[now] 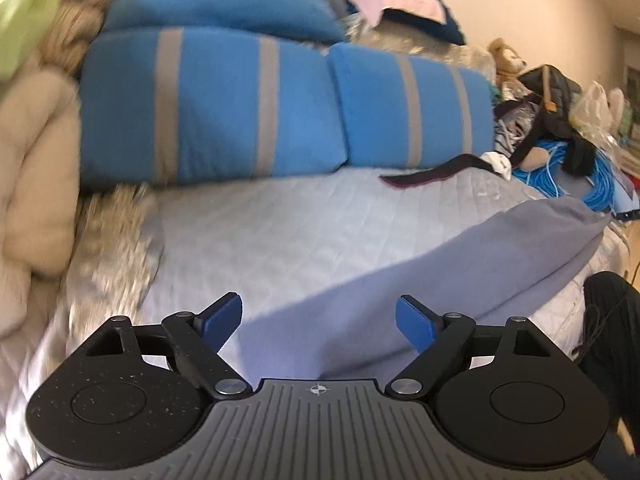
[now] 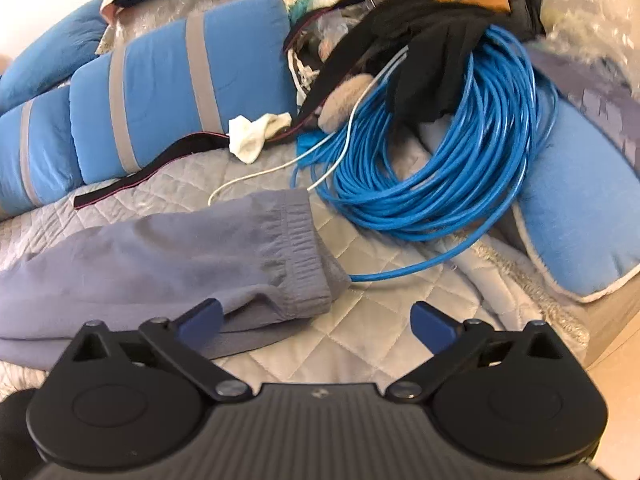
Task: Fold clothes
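The soft, light grey-lavender fleece garment (image 2: 168,248) probably drapes limply; pinch its ribbed cuff (image 2: 300,240). Both the left hand-held gripper (image 1: 319,318) and the right hand-held gripper (image 2: 318,318) gape empty.

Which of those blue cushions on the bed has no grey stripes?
In the left view, the plain blue cushion lying at the back, on top. The two cushions below it, left and right, each carry grey bands.

No readable text, label, brand or number appears in either wrist view; the only sign is a small crosshair mark (image 1: 318,390) moulded on the left gripper's ribbed grey housing
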The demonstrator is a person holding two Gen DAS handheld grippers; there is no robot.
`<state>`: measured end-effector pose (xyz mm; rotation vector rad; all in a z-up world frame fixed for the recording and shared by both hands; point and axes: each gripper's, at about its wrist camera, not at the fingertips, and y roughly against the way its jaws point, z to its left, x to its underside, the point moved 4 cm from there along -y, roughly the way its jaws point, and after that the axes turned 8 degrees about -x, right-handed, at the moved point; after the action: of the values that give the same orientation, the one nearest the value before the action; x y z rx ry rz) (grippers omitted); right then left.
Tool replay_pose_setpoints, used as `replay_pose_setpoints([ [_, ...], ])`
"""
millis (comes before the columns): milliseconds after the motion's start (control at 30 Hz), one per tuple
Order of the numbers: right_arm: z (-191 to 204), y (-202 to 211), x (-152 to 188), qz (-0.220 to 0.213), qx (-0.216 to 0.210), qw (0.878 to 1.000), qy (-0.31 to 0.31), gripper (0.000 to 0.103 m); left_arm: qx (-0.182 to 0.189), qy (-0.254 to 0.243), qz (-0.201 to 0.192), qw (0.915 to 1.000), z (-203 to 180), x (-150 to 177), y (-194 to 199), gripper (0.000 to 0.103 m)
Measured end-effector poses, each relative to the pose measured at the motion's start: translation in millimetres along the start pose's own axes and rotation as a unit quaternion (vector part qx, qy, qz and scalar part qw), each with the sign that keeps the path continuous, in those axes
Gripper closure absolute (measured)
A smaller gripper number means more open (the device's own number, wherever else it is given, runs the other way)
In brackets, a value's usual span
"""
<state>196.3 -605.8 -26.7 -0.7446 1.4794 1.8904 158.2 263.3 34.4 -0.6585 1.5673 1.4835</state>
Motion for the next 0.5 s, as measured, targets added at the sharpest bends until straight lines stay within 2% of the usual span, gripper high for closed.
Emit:
replay_pose_setpoints([
  [167, 17.1, 0.2, 4.5, -0.009, 0.047, 0.997, 0.067, 0.0, 0.015, -0.043, -0.02, 0.9988, -60.5, -35.6, -6.8, 0.018],
  [267, 30.8, -4.0, 6.9, -0.004, 0.086, 0.988, 0.131, 0.0, 0.032, -0.068, -0.018, 0.997, -103.5, -50.6, -16.0, 0.018],
  [400, 49.8, -15.9, 10.3, 0.024, 0.117, 0.964, 0.239, 0.0, 0.052, -0.136, 0.002, 0.9893, -167.8, -57.0, -31.9, 0.018],
  [500, 63.1, -24.5, 9.7, 0.046, 0.132, 0.935, 0.327, 0.004, 0.073, -0.181, 0.003, 0.9807, -213.3, -55.2, -45.9, 0.018],
])
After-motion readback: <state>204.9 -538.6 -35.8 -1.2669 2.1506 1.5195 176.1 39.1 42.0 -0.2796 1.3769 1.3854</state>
